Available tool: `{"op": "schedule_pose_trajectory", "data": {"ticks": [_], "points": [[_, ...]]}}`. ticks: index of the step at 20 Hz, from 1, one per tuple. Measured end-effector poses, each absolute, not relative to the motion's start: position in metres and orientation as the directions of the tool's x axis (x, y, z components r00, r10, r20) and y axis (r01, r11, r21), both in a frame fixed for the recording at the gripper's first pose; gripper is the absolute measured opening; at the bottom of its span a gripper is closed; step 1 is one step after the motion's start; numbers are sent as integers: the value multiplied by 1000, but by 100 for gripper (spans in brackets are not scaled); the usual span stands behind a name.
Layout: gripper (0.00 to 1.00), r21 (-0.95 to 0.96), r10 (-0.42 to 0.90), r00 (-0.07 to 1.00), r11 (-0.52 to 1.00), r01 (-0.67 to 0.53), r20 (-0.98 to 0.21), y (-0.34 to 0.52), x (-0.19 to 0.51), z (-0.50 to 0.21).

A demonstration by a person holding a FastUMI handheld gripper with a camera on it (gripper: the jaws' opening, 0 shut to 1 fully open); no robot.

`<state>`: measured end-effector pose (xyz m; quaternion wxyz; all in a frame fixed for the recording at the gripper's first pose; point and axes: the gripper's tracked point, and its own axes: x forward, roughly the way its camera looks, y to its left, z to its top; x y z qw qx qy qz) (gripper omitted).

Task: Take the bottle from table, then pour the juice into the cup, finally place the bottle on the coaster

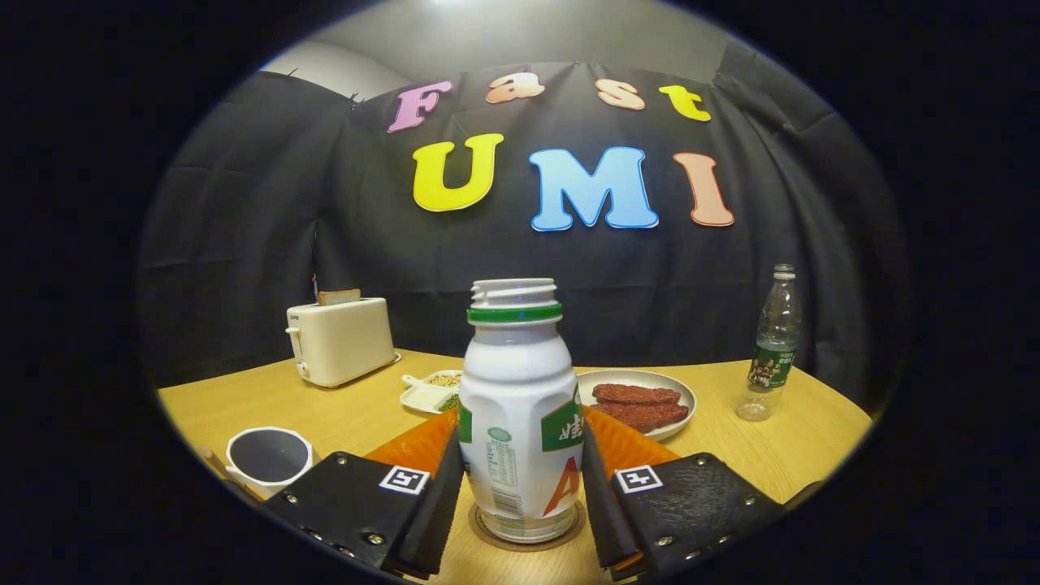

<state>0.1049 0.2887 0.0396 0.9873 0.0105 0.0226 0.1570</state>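
A white juice bottle point(520, 406) with a green neck ring and no cap stands upright on a round brown coaster point(571, 530) on the wooden table point(341, 410). My gripper point(520, 459) has one finger on each side of the bottle, and both pads lie against its sides, so it is shut on the bottle. The coaster's rim shows under the bottle's base, between the fingers. A white cup point(268, 457) with a dark inside stands on the table to the left, beside the left finger.
Beyond the bottle lie a white plate point(682, 394) with reddish meat slices and a small white dish point(426, 392) of food. A cream toaster point(340, 340) holding bread stands at the far left. A clear plastic water bottle point(773, 345) stands at the far right.
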Motion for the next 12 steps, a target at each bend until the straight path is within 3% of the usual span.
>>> {"op": "schedule_pose_trajectory", "data": {"ticks": [12], "points": [[69, 58, 301, 953, 952, -299, -25, 289, 113, 30]]}}
